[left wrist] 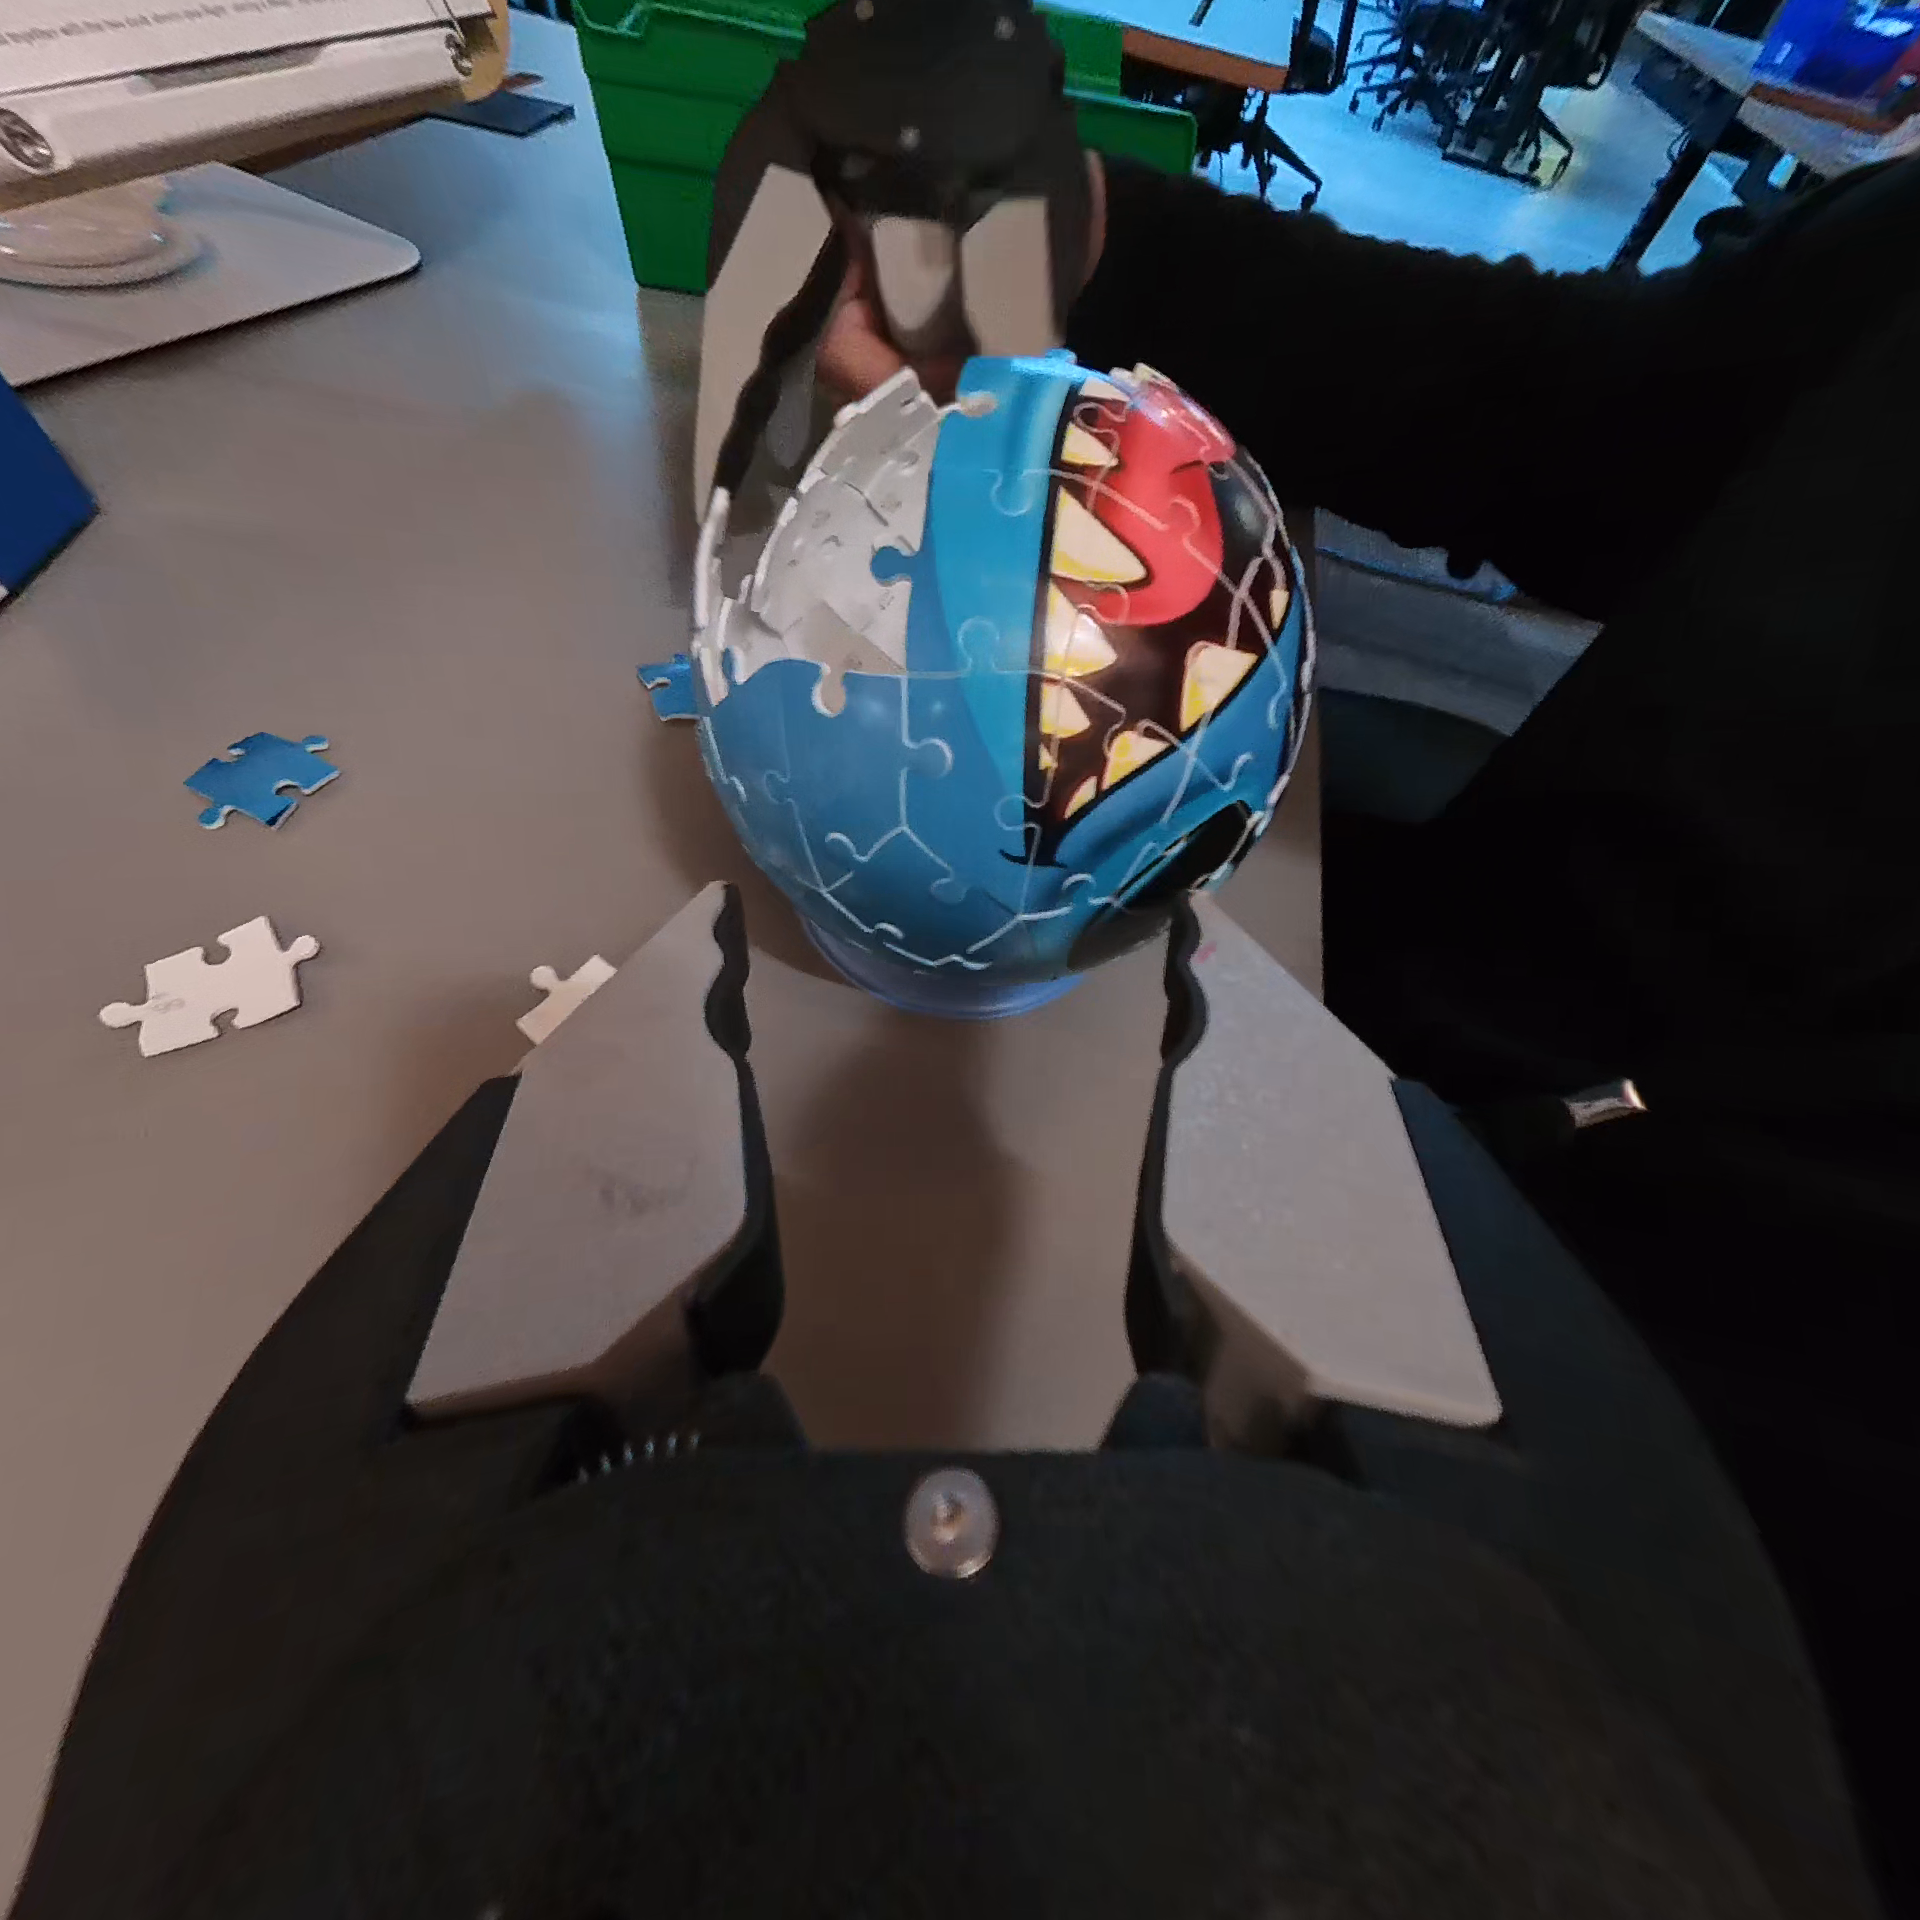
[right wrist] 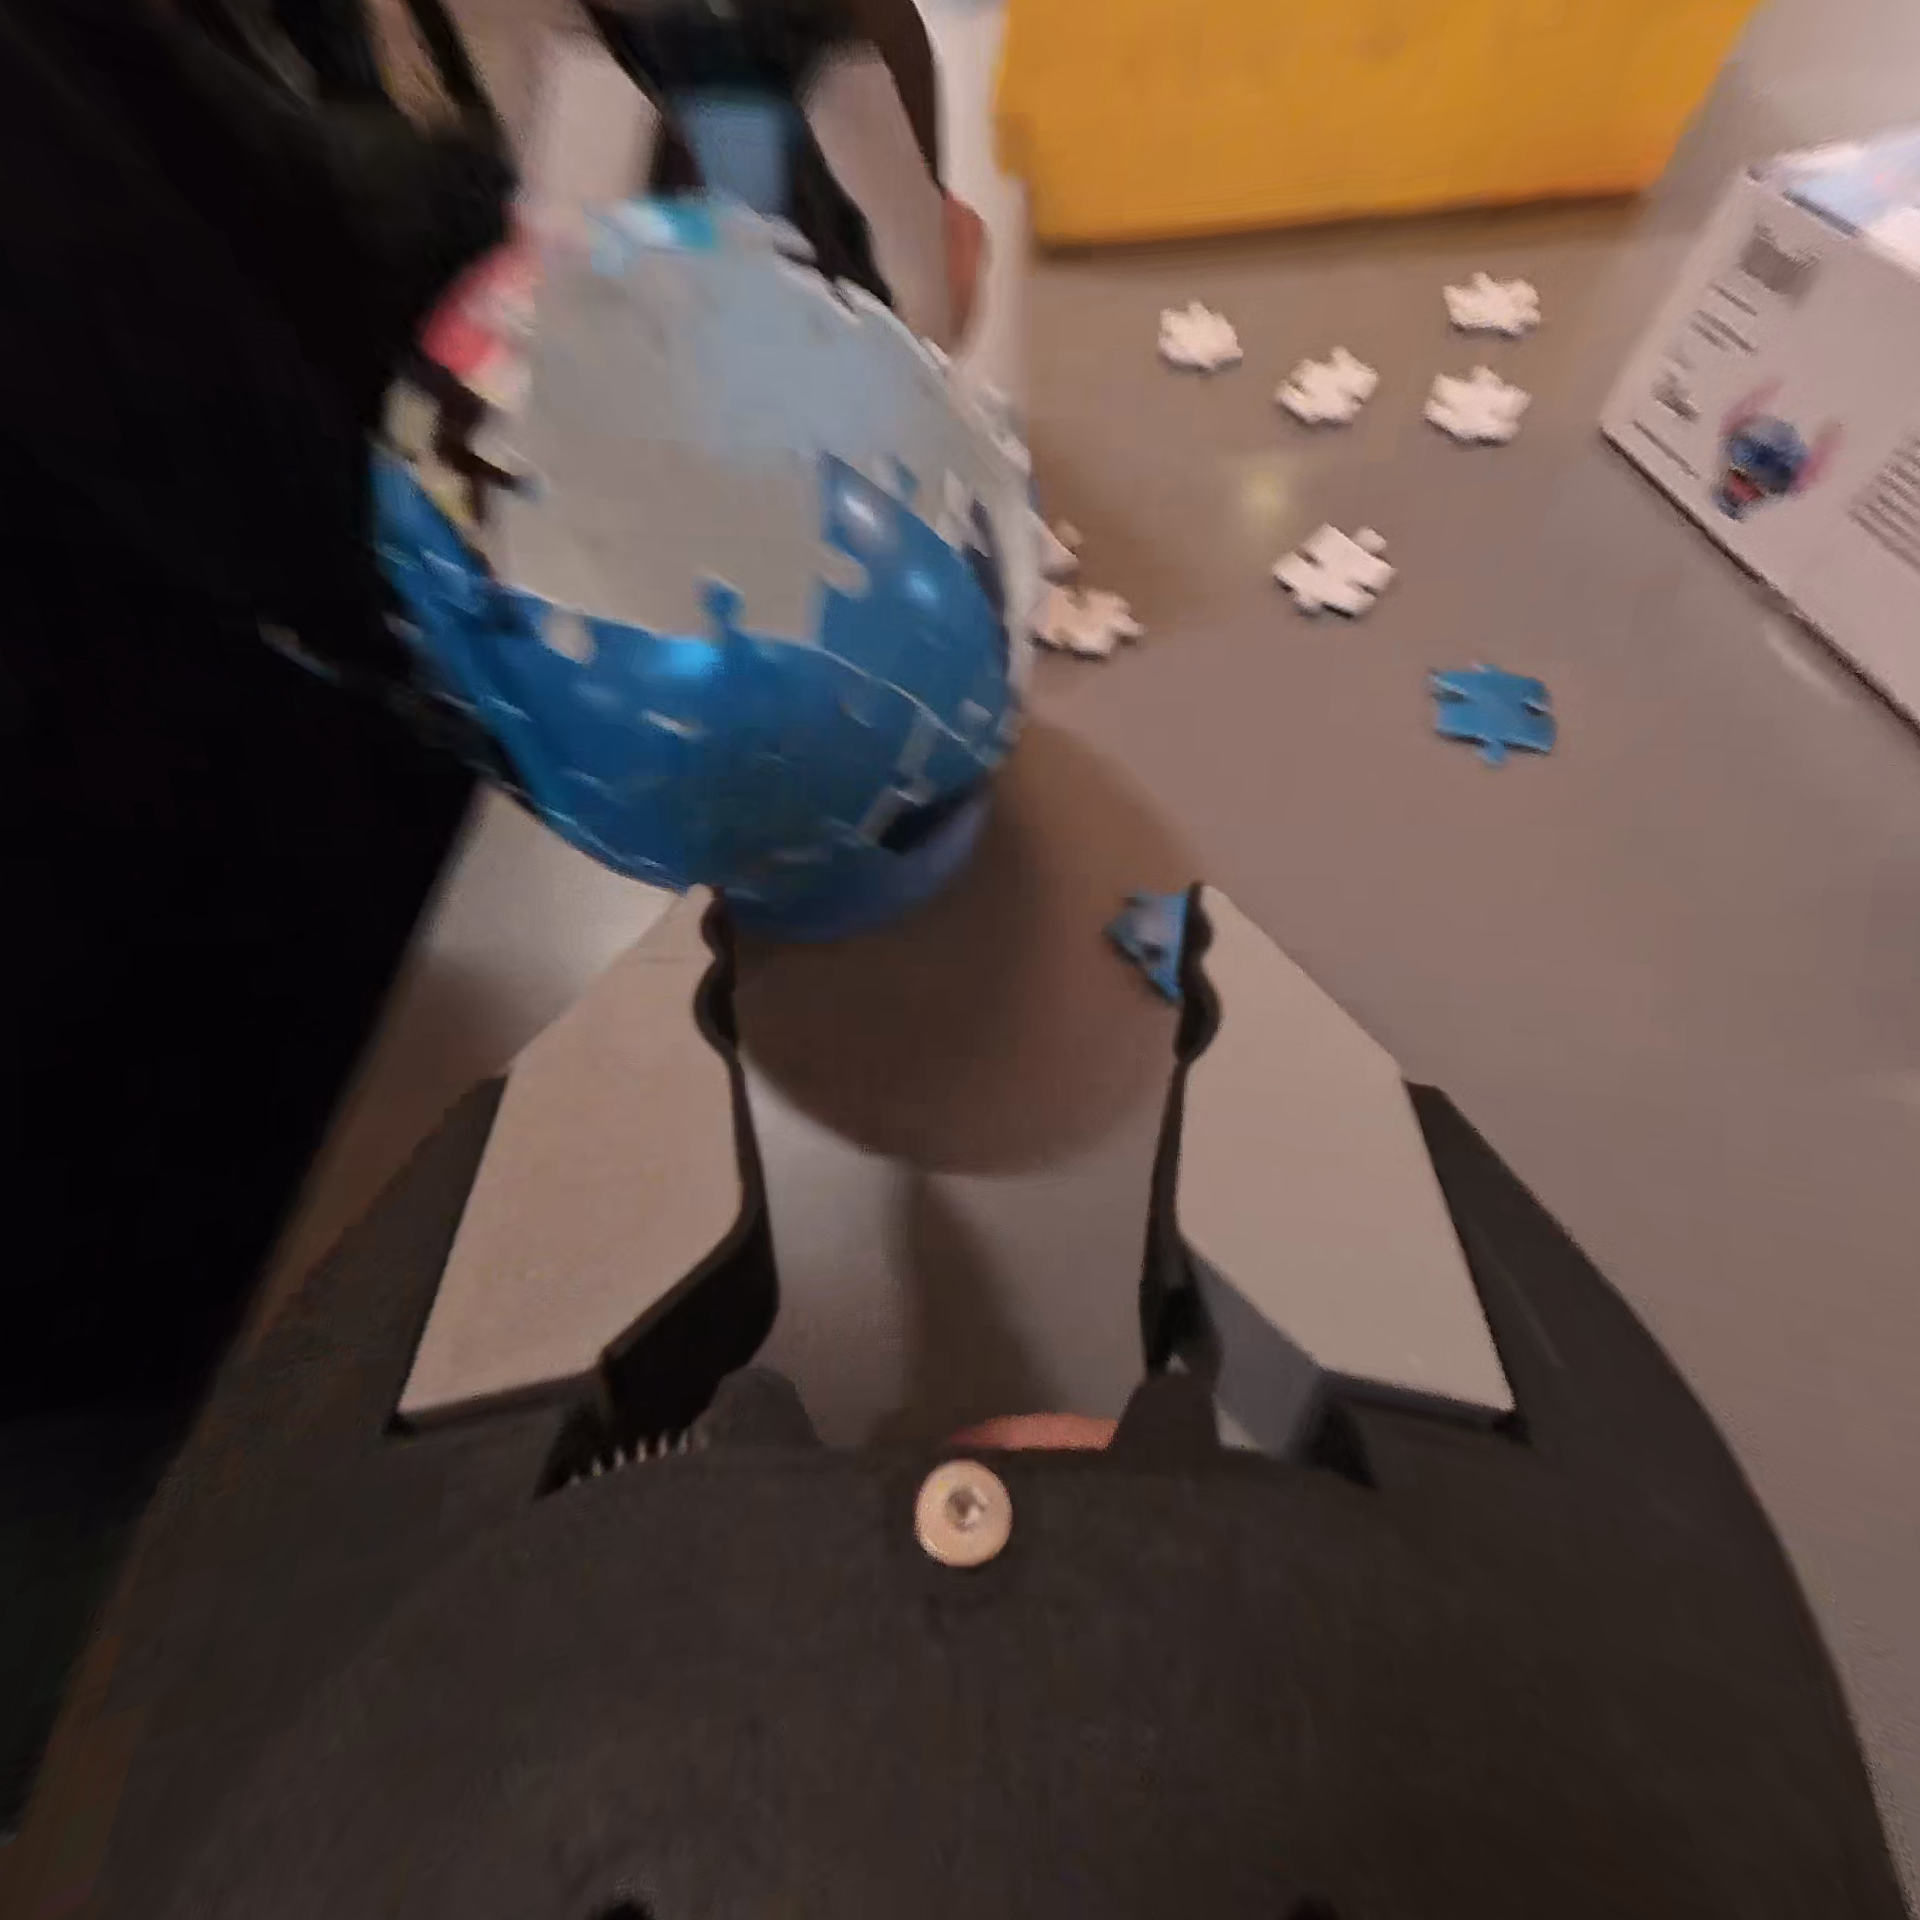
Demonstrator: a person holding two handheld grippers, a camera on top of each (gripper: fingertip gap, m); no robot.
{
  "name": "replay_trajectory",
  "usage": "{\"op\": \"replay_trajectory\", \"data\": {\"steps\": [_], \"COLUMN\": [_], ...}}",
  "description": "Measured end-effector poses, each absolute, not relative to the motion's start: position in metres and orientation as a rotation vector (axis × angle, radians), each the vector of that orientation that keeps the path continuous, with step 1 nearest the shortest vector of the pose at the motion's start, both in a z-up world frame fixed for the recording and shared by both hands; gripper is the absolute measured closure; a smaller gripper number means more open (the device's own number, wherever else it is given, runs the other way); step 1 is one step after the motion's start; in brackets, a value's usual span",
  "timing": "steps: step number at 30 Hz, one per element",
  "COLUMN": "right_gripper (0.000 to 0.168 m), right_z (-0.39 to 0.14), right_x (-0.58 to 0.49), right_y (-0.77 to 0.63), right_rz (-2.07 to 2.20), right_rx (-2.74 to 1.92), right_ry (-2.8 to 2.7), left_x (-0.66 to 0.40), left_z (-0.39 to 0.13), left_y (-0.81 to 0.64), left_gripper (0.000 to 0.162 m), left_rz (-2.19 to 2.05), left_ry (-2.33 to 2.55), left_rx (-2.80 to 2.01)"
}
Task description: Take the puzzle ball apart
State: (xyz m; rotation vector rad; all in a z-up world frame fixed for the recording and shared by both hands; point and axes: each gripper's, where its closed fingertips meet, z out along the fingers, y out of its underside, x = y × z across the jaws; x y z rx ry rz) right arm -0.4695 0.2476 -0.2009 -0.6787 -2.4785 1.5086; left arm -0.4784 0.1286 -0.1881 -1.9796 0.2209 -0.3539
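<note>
- The puzzle ball (left wrist: pixel 997 686) sat on its small blue ring stand (left wrist: pixel 935 992) on the grey surface (left wrist: pixel 416 582), near the person's dark sleeve (left wrist: pixel 1558 436). A patch of its shell was already gone, so the white insides of the far pieces showed through the hole.
- The left claw (left wrist: pixel 951 935) stood with its fingers apart and nothing between them, the tips just short of the ball's lower side.
- The right claw (right wrist: pixel 951 925) was likewise spread and empty. In the left wrist view it stood beyond the ball, and whether it touched the ball I could not tell.
- Loose pieces lay scattered on the surface: a blue piece (left wrist: pixel 260 774) and a white piece (left wrist: pixel 208 987) to one side, and more white ones (right wrist: pixel 1330 566) farther out, near a white box (right wrist: pixel 1787 499).
- The right wrist view was smeared with motion, so that claw seemed to me to be moving fast, close to the ball.
- I judged the main risk to be the ball tipping off its ring: it only rested there, and a sideways push from either claw could roll it toward the surface's edge.
- The jagged rim around the hole looked weak; a hard pinch there might bend a piece or break off a whole cluster rather than one.
- One blue tab (left wrist: pixel 665 686) stuck out at the ball's side and could snag.
</note>
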Motion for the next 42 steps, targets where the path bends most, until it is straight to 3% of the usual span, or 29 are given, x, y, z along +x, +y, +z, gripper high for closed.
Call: {"op": "replay_trajectory", "data": {"steps": [5,7,10,12,15,18,24,32,38,41,42], "right_gripper": [0.073,0.077,0.079,0.071,0.07,0.069,0.066,0.066,0.077,0.068,0.062], "right_z": [-0.187,-0.184,-0.182,-0.184,-0.191,-0.195,-0.196,-0.204,-0.204,-0.199,-0.199], "right_x": [-0.453,-0.451,-0.444,-0.441,-0.442,-0.442,-0.443,-0.459,-0.458,-0.456,-0.456], "right_y": [0.22,0.214,0.208,0.203,0.2,0.199,0.196,0.197,0.199,0.196,0.193], "right_rz": [1.681,1.727,1.758,1.757,1.695,1.643,1.594,1.183,1.117,1.314,1.359], "right_rx": [-0.681,-0.658,-0.614,-0.601,-0.609,-0.626,-0.681,-0.296,-0.266,-0.41,-0.454], "right_ry": [-2.49,-2.508,-2.537,-2.549,-2.575,-2.584,-2.614,-2.44,-2.374,-2.422,-2.444], "left_x": [-0.471,-0.471,-0.471,-0.47,-0.473,-0.461,-0.459,-0.477,-0.484,-0.478,-0.476], "left_z": [-0.195,-0.197,-0.198,-0.194,-0.189,-0.197,-0.194,-0.191,-0.181,-0.173,-0.173], "left_y": [0.134,0.133,0.133,0.133,0.13,0.12,0.133,0.133,0.115,0.115,0.118], "left_gripper": [0.078,0.077,0.086,0.089,0.09,0.076,0.069,0.077,0.078,0.058,0.058], "left_rz": [-0.316,-0.274,-0.206,-0.174,-0.2,-0.425,-0.428,0.148,-0.013,-0.158,-0.188], "left_ry": [0.286,0.336,0.385,0.408,0.367,0.253,0.133,0.443,0.35,0.362,0.374], "left_rx": [-2.044,-2.059,-2.067,-2.05,-2.051,-2.11,-2.111,-2.026,-2.021,-2.014,-2.018]}}
